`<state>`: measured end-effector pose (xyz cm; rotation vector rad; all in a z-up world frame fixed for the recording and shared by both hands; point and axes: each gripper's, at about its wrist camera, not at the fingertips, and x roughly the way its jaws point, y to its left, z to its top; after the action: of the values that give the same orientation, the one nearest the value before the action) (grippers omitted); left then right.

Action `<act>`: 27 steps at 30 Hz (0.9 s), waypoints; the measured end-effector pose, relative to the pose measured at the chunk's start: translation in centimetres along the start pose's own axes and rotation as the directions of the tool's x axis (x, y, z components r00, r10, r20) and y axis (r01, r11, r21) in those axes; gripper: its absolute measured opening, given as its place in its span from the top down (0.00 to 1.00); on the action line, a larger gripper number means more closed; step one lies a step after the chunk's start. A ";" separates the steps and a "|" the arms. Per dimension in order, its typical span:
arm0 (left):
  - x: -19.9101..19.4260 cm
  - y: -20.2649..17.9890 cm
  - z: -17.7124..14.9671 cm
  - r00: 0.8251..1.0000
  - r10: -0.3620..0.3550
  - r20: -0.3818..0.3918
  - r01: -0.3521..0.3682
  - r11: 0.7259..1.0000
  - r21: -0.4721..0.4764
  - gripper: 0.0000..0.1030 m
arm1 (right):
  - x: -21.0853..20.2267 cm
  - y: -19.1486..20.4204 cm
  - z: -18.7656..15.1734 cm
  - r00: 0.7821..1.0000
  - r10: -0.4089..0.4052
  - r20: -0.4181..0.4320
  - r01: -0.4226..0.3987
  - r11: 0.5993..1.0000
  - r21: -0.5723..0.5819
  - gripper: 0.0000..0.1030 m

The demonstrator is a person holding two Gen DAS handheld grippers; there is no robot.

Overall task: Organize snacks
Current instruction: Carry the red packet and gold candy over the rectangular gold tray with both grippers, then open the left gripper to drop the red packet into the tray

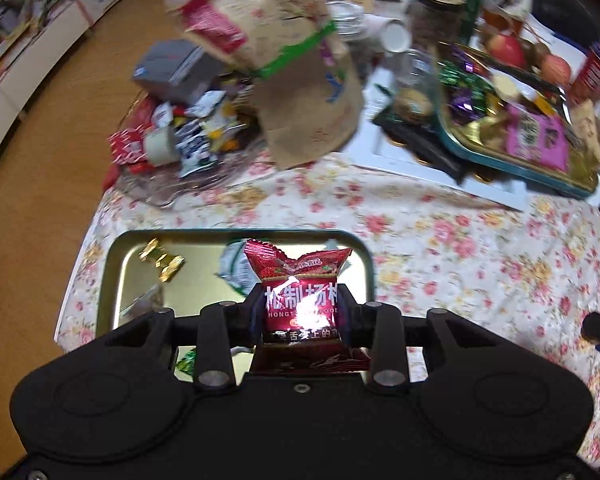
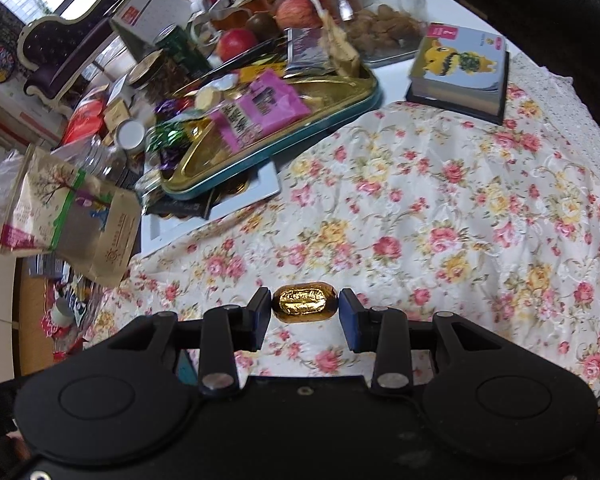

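Left gripper [image 1: 302, 312], seen from its own wrist camera, pinches a red snack packet [image 1: 300, 292] between its black fingers, the packet standing upright with its crimped top above the fingertips. Below it lies a shallow metal tin [image 1: 120, 264] on the floral tablecloth [image 1: 440, 248]; inside the tin rest a gold-wrapped candy [image 1: 162, 262] and a green-and-white packet [image 1: 236, 270], partly hidden behind the red one. Farther off, a brown paper bag [image 1: 300, 80] leans over a heap of loose snacks [image 1: 180, 136], and a teal-rimmed tray [image 1: 512, 128] holds more sweets.

From the right wrist camera, the right gripper [image 2: 305, 306] clamps a gold foil candy [image 2: 304, 305] endwise between its blue-edged pads, held above the flowered cloth. The teal-rimmed tray sits beyond, left of centre, with a small book [image 2: 460, 68] at upper right.
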<state>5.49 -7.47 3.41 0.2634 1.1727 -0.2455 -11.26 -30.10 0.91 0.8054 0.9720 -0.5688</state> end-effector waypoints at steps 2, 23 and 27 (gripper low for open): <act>0.1 1.8 0.3 1.000 0.005 -0.003 -0.005 0.999 -0.040 0.58 | 0.4 1.2 -0.5 1.000 0.004 -0.010 -0.004 1.000 -0.026 0.63; -0.7 12.1 1.3 0.997 0.062 0.043 -0.050 0.970 -0.238 0.55 | 1.8 12.0 -5.8 0.994 0.088 -0.069 -0.103 0.956 -0.276 0.63; -0.7 12.4 1.3 0.998 0.049 0.035 -0.038 0.968 -0.249 0.55 | 2.1 13.3 -6.8 0.990 0.106 -0.089 -0.129 0.942 -0.310 0.63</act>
<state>10.37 3.89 5.46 0.0631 1.1426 -0.0635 -3.86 -16.97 1.39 0.5946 1.0410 -0.2722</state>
